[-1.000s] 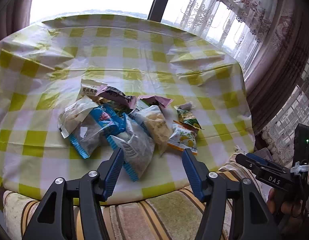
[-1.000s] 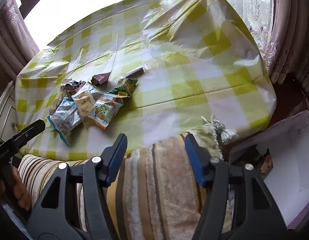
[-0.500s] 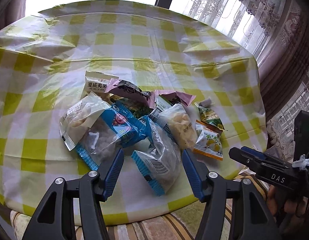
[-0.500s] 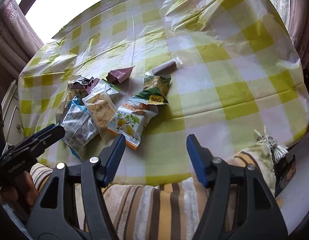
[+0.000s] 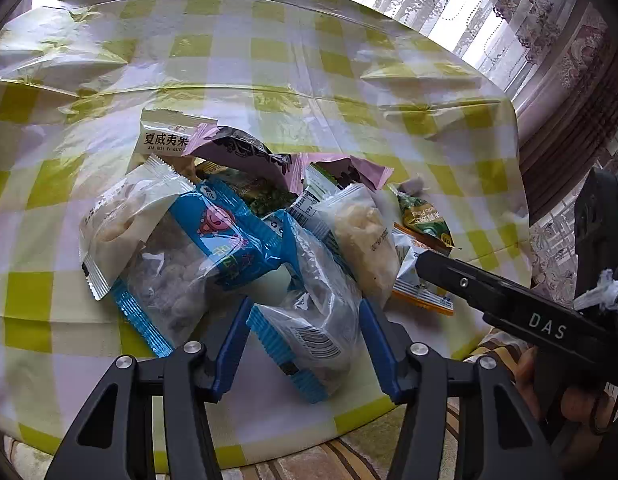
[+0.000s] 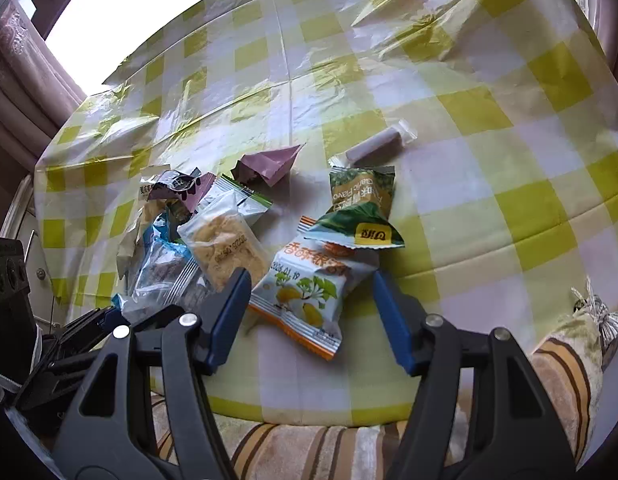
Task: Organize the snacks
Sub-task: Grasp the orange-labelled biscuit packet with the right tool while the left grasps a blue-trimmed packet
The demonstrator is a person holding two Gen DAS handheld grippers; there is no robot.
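A pile of snack packets lies near the front edge of the table. My left gripper (image 5: 305,308) is open, its jaws on either side of a clear blue-edged packet (image 5: 313,316). A second blue packet (image 5: 213,240) and a white packet (image 5: 117,216) lie to its left. My right gripper (image 6: 313,284) is open, its jaws astride a white-and-orange ginkgo packet (image 6: 305,292). A green packet (image 6: 361,200) lies just beyond it. A clear packet of yellow crumbs (image 6: 225,244) sits left of the ginkgo packet. The right gripper's finger (image 5: 489,296) shows in the left wrist view.
The round table has a yellow-and-white checked plastic cloth (image 6: 429,80). A small wrapped purple roll (image 6: 377,146) and a pink wrapper (image 6: 273,162) lie farther back. A striped cushion (image 6: 309,448) is under the table's front edge. Curtains (image 5: 569,80) hang at the right.
Both grippers have moved forward over the table's edge towards the pile. The left one now brackets the blue-edged packet, the right one the ginkgo packet.
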